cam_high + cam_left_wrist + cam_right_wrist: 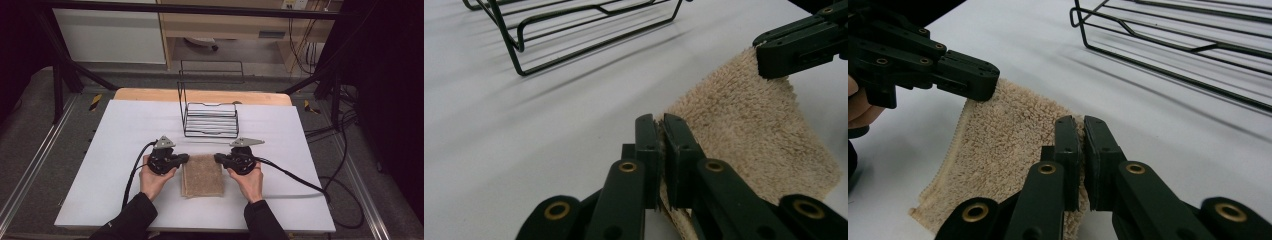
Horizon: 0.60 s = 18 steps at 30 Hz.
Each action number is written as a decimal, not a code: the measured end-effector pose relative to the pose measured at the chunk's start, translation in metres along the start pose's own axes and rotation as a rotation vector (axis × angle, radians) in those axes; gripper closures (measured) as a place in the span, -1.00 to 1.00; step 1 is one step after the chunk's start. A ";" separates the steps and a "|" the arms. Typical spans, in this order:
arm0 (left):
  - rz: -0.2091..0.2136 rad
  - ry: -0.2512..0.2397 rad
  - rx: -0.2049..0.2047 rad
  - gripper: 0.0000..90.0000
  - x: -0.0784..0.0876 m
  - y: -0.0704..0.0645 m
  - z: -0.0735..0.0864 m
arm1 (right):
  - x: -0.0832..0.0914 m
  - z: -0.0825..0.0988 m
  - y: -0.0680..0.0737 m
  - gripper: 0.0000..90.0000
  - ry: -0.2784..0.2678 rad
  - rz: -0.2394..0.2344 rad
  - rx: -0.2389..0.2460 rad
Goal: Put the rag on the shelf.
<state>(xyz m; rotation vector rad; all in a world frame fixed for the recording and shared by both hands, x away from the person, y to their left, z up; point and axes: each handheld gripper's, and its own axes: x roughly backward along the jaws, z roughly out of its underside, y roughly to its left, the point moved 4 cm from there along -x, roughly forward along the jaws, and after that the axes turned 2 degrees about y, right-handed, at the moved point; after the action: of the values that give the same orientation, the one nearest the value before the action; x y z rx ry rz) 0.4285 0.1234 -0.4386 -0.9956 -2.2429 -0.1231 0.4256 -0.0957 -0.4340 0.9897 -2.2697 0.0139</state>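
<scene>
One towel (202,175), one wire rack (210,119) and two grippers (one per hand).

Dim surroundings, evenly lit white table (125,150), soft shadows, slight blur

Two black hand-held grippers are seen in the high view, the left gripper (184,159) and the right gripper (218,158). Each is topped by a grey three-cornered plate (164,142), and a black cable (134,172) is trailed from each body. In the gripper views, flat matte-black jaws are shown, joined by linked bars with brass-coloured rivets (628,167). Dark long sleeves (131,219) are worn down to the wrists.
</scene>
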 end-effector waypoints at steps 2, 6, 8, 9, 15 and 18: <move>-0.006 -0.004 -0.010 0.91 0.002 -0.002 -0.001 | 0.002 -0.001 0.001 0.91 -0.008 -0.002 0.003; -0.004 -0.019 -0.022 0.91 0.006 -0.006 -0.004 | 0.006 -0.002 0.001 0.91 -0.016 -0.001 0.004; -0.004 -0.027 -0.032 0.91 0.009 -0.008 -0.005 | 0.008 -0.004 0.002 0.91 -0.026 0.000 0.010; -0.005 -0.032 -0.034 0.91 0.010 -0.009 -0.006 | 0.010 -0.004 0.002 0.91 -0.030 -0.001 0.009; 0.001 -0.061 -0.048 0.91 0.018 -0.014 -0.012 | 0.020 -0.009 0.006 0.91 -0.057 -0.002 0.022; 0.004 -0.072 -0.056 0.91 0.021 -0.017 -0.015 | 0.025 -0.009 0.007 0.91 -0.063 0.002 0.030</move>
<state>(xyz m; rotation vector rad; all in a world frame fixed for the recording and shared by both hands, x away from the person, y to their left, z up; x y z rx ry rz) 0.4146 0.1193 -0.4111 -1.0495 -2.3136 -0.1509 0.4133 -0.1043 -0.4115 1.0163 -2.3336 0.0175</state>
